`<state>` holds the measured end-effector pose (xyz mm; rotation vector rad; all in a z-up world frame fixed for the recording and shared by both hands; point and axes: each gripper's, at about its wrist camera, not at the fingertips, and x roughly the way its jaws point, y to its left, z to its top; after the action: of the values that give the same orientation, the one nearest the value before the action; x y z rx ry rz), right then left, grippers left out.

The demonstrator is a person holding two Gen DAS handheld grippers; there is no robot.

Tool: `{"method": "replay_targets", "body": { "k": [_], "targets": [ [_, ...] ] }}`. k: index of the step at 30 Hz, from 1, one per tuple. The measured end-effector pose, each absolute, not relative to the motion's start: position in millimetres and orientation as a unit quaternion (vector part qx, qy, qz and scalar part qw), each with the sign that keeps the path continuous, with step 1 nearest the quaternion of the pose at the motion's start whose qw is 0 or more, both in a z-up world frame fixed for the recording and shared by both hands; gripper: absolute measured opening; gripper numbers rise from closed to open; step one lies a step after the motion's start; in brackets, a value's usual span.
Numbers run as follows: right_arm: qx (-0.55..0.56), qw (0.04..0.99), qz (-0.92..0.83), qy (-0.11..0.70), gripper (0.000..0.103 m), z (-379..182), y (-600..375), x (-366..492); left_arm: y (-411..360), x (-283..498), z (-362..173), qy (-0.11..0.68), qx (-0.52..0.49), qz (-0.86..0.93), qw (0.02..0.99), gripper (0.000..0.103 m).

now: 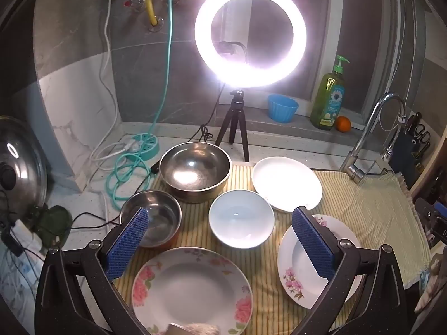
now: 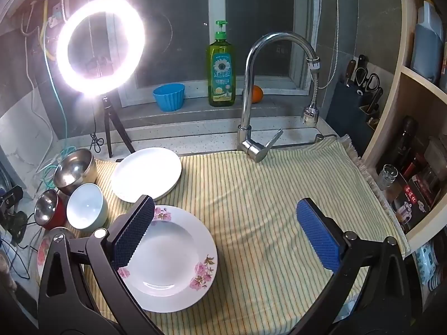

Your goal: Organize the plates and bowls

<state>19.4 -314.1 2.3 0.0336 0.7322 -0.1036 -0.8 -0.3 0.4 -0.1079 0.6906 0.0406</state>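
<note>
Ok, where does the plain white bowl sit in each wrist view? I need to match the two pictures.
Left wrist view: the plain white bowl is at centre, between the gripper fingers, in front of the large steel bowl.
Right wrist view: the same bowl is at the left edge, left of the floral plate.
Shared landmark: the green soap bottle on the window sill.

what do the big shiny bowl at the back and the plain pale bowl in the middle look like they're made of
Large shiny grey bowl: apparently stainless steel, brushed inside, since it mirrors the ring light as a blurred glare patch. Plain pale bowl: probably glazed ceramic or porcelain, with a smooth, glossy surface and small sharp highlights; melamine cannot be ruled out.
</note>
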Motion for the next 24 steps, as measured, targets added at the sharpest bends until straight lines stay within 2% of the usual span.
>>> {"method": "replay_targets", "body": {
  "k": [24],
  "targets": [
    [0.012, 0.936, -0.044, 0.350, 0.103, 4, -309, 19, 3, -2, 6, 0.329, -0.053, 0.028, 0.943, 0.102]
  ]
}}
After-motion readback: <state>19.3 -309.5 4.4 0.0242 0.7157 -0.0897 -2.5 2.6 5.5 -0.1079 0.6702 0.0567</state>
